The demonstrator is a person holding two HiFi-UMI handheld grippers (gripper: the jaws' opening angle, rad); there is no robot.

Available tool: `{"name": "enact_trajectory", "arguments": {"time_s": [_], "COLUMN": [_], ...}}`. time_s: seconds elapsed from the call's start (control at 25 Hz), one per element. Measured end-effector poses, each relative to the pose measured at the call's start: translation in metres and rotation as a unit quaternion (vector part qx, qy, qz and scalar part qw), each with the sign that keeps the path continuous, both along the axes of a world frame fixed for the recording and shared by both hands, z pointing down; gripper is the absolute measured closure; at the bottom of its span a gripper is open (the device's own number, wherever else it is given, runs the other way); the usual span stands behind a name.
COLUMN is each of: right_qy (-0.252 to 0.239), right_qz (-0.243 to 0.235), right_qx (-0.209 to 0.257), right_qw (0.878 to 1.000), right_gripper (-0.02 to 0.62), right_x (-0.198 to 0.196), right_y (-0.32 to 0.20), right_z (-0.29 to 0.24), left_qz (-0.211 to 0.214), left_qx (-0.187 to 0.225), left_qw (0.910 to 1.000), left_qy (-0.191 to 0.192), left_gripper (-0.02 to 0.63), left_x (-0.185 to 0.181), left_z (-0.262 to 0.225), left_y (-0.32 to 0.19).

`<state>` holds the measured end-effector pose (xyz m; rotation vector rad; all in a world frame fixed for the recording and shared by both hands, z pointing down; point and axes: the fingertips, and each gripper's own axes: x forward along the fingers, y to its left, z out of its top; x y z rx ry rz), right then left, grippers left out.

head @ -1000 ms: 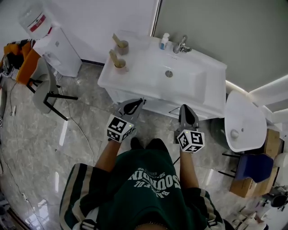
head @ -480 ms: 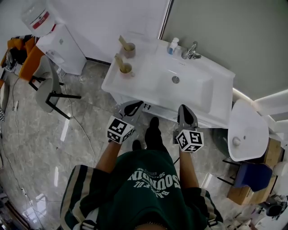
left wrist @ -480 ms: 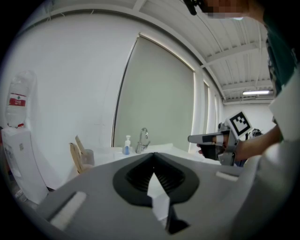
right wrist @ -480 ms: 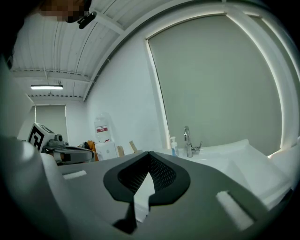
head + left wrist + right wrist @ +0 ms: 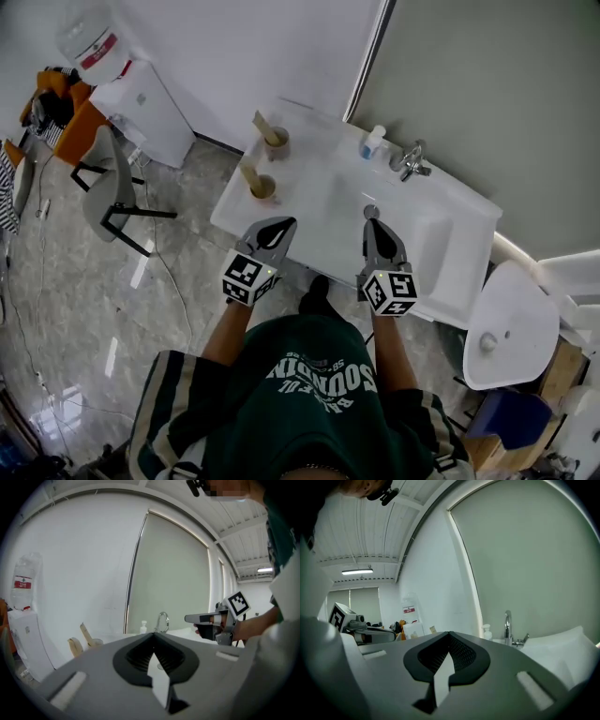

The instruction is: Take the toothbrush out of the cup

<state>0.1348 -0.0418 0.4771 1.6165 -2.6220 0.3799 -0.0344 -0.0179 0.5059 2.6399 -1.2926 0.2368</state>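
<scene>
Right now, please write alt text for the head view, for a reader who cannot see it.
A person in a green shirt holds the left gripper and the right gripper, jaws shut and empty, over the front of a white sink. Two cups, each with a toothbrush, stand on its left part.

"SOUNDIN" on green shirt (image 5: 314, 377), upside down
</scene>
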Motion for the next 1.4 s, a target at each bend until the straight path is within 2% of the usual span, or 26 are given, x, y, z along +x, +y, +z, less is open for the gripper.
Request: {"name": "enact_trajectory", "arguments": {"time_s": [0.24, 0.48, 0.92, 1.12, 1.4], "right_qy": [-0.008, -0.013, -0.006, 0.007, 0.025], "right_qz": [-0.061, -0.096, -0.100, -0.133, -0.198], "right_qx": [-0.006, -0.013, -0.026, -0.019, -0.018], "right_qw": [0.998, 0.995, 0.995, 0.991, 0.980], "right_gripper": [0.594, 0.594, 0.594, 0.594, 0.594], "right_x": [-0.010, -0.026, -0.043, -0.080, -0.151], "right_y": [-0.062, -0.092, -0.126, -0.136, -0.144], "right_z": [0.001, 0.006, 0.010, 0.009, 0.016], "left_qz": [-0.045, -0.086, -0.084, -0.106, -0.162], "left_qx": [0.002, -0.009, -0.023, -0.027, -0.036], "left_qw": [0.9989, 0.9962, 0.9962, 0.9940, 0.9861], "left_qy": [-0.010, -0.010, 0.000, 0.006, 0.012], "left_gripper": [0.557, 0.557, 0.557, 0.557, 0.557], "left_x": [-0.004, -0.021, -0.038, -0.069, -0.128], "left_z": [-0.006, -0.002, 0.002, 0.006, 0.017], "left_y": [-0.047, -0.066, -0.103, -0.105, -0.090]}}
